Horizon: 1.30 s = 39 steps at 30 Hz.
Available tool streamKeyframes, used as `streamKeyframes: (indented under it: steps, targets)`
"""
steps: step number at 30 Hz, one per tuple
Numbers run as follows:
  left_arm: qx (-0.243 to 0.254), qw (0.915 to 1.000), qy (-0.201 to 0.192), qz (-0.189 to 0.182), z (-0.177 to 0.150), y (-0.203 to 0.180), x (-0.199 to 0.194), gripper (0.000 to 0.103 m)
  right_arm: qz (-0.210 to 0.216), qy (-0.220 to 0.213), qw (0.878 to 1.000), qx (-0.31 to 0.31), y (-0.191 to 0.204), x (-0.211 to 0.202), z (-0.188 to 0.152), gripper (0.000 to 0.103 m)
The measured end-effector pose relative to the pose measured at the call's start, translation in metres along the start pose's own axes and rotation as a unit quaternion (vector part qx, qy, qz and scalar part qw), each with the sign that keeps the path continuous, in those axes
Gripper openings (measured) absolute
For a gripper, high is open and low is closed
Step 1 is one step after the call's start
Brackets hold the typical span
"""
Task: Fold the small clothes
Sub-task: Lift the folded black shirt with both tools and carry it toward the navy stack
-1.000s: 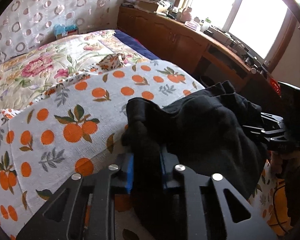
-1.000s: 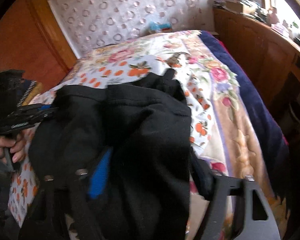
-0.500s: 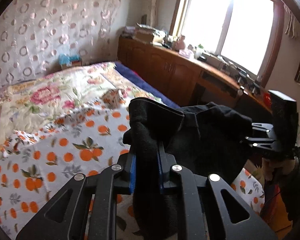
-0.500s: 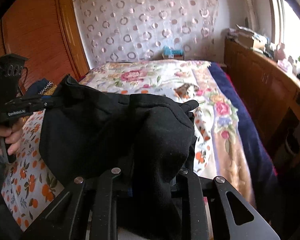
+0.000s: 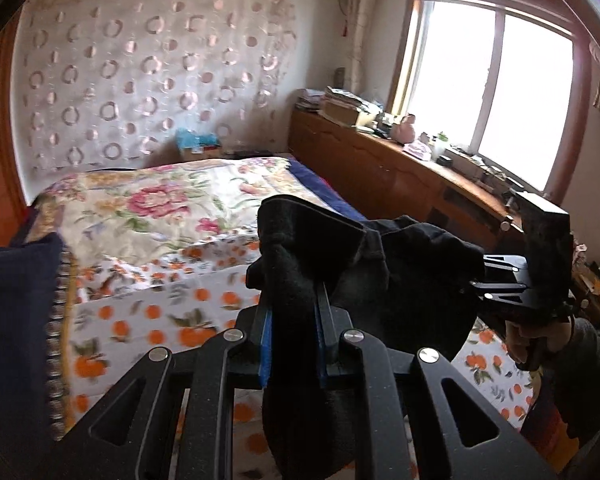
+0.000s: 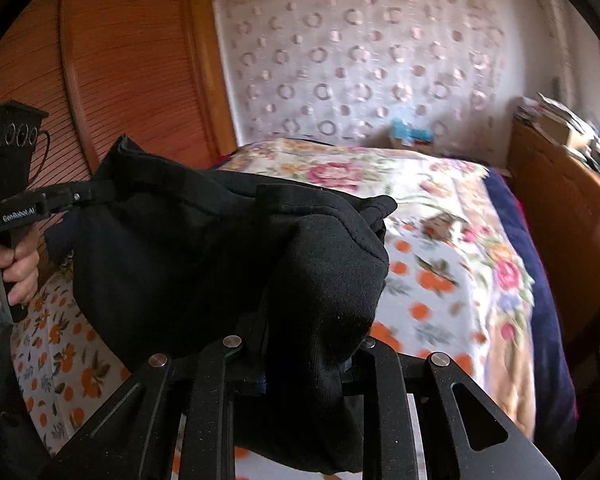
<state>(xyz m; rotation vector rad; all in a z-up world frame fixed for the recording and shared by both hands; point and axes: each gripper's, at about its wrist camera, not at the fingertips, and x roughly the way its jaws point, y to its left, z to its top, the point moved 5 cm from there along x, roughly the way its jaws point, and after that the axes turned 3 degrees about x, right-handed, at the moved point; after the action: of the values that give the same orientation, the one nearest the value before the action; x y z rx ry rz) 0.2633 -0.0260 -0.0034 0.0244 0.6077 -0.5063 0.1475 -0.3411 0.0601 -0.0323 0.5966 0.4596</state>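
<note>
From the left wrist camera: the left gripper (image 5: 294, 334) is clamped tight on a bunched edge of the black garment (image 5: 400, 280), blue pads pressing in from both sides. The cloth hangs in the air above the orange-print sheet (image 5: 140, 320), stretching across to the right gripper (image 5: 496, 280), which pinches its far edge. To my eye this is the lift-and-spread before laying it flat, so the trick is to pull the two hands apart evenly until the top edge runs straight (no sagging middle), then lower it onto the bed squarely.

From the right wrist camera: the right gripper (image 6: 300, 360) is buried under a thick fold of the black garment (image 6: 180, 248), closed on it as far as I can make out, though the cloth hides the pads. The left gripper (image 6: 66, 198) nips the opposite corner. The fabric looks soft, matte and fleecy, heavy enough to droop in a pouch between the grips. The floral quilt (image 6: 380, 176) beyond lies smooth.
</note>
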Motion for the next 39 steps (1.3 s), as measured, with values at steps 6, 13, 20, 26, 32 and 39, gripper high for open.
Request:
streamKeyframes:
  steps: [6,13,20,26,32,39]
  targets:
    - [-0.029,0.9971,0.054,0.046,-0.044,0.044,0.012,0.017,0.02,0.058,0.998,-0.026,0.01,0.065,0.005,0.024]
    - [-0.046,0.9934,0.082,0.066,-0.074,0.065,0.036,0.017,-0.04,0.099,0.994,-0.013,-0.011,0.115,0.001,0.068]
    - [-0.048,0.9924,0.093,0.065,-0.079,0.072,0.047,0.017,-0.013,0.129,0.991,0.038,-0.017,0.145,0.001,0.086]
    - [-0.052,0.9921,0.095,0.063,-0.081,0.071,0.049,0.017,0.029,0.124,0.991,0.035,-0.009,0.152,0.001,0.075]
    - [-0.053,0.995,0.068,0.05,-0.074,0.062,0.036,0.017,0.064,0.115,0.991,0.017,0.002,0.151,-0.002,0.024]
    - [-0.045,0.9972,-0.003,0.06,-0.045,0.052,-0.021,0.017,0.063,0.045,0.997,-0.013,0.026,0.12,0.028,0.022]
